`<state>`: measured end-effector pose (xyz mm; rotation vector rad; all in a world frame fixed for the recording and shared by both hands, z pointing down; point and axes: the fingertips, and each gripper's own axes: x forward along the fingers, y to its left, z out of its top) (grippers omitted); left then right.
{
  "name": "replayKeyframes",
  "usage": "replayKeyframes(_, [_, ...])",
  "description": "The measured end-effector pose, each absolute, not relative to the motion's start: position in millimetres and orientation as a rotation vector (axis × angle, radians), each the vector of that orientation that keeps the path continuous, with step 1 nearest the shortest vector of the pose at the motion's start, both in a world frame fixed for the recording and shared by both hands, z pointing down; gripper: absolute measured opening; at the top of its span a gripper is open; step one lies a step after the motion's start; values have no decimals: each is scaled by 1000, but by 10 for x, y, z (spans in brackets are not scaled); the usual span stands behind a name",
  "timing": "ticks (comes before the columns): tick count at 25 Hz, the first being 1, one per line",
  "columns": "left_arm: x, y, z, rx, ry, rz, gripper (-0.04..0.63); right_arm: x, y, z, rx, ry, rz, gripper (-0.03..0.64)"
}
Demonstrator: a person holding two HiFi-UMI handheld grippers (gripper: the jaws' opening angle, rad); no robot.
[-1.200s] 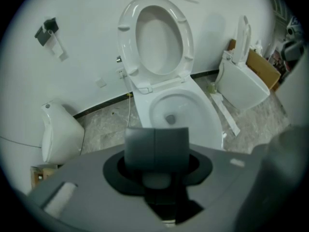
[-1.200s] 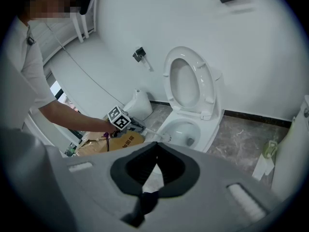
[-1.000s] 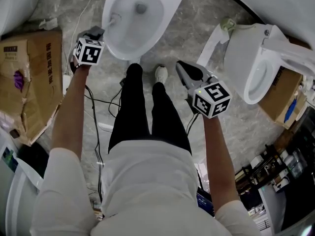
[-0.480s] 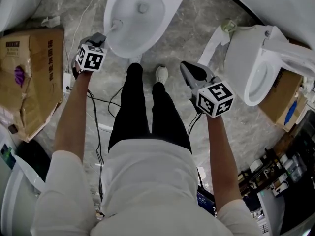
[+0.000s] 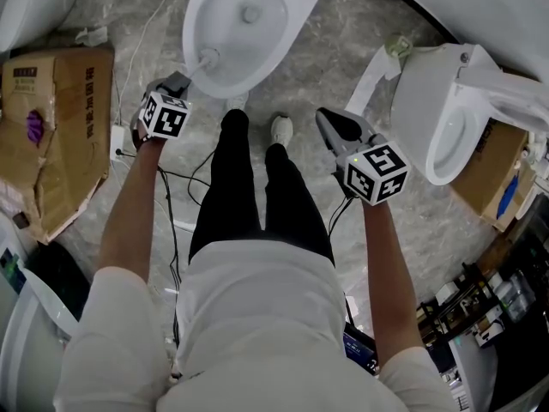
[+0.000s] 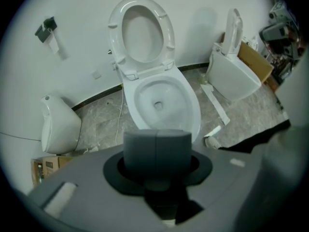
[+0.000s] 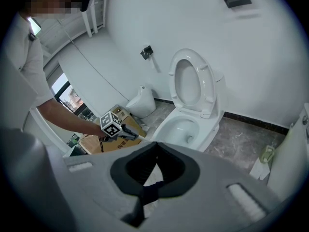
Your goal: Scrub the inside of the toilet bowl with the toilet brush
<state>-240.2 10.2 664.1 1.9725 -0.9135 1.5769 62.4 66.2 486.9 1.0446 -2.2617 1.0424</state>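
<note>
The white toilet (image 5: 232, 24) stands at the top of the head view with its seat and lid (image 6: 142, 33) raised. My left gripper (image 5: 178, 80) is shut on the handle of the toilet brush. The brush's white head (image 5: 208, 57) rests at the bowl's near left rim. In the left gripper view the grey jaws (image 6: 157, 149) are closed and hide the brush, with the bowl (image 6: 161, 100) just beyond them. My right gripper (image 5: 324, 117) hangs shut and empty over the floor, right of the person's legs. Its view shows the left gripper (image 7: 123, 128) reaching toward the bowl (image 7: 186, 127).
A torn cardboard box (image 5: 56, 136) lies on the floor at left. A second toilet (image 5: 446, 118) stands at right, and a small white fixture (image 6: 58, 127) sits left of the bowl. Cables (image 5: 180, 178) trail beside the person's legs and shoe (image 5: 280, 129).
My left gripper has moved right and back toward the person, drawing the brush head along the bowl's near left rim. The right gripper has barely shifted.
</note>
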Motion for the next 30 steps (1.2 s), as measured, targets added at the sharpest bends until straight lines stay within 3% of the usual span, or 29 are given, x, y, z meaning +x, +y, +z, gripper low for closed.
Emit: replayKeyframes(30, [-1562, 622, 6657, 2041, -710, 1589, 155, 1064, 802, 4806, 1140, -2229, 1054, 0])
